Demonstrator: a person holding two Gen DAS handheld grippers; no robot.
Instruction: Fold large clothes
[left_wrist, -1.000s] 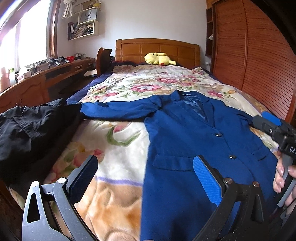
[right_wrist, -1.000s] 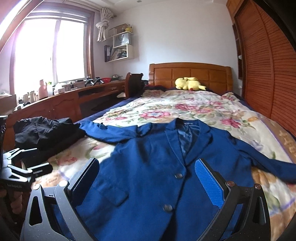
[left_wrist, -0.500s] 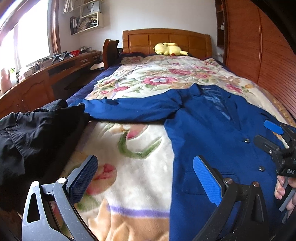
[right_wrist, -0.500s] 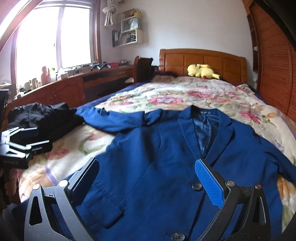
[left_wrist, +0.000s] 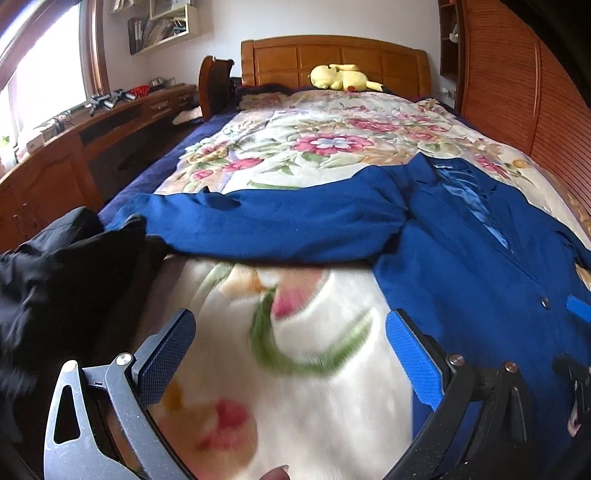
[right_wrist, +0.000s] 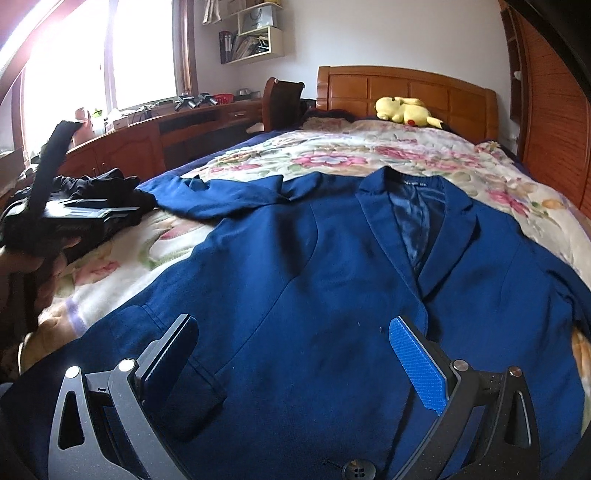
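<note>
Both tongs (left_wrist: 290, 363) (right_wrist: 291, 365) gape empty over the blue jacket (right_wrist: 332, 280).

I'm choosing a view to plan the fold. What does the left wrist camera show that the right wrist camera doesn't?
Left only: the bare blanket under the open left gripper, and the sleeve seen close.

Right only: the jacket's whole front, pocket and bottom button, under the open right gripper.

Both: jacket, black garment, yellow plush, headboard.
</note>
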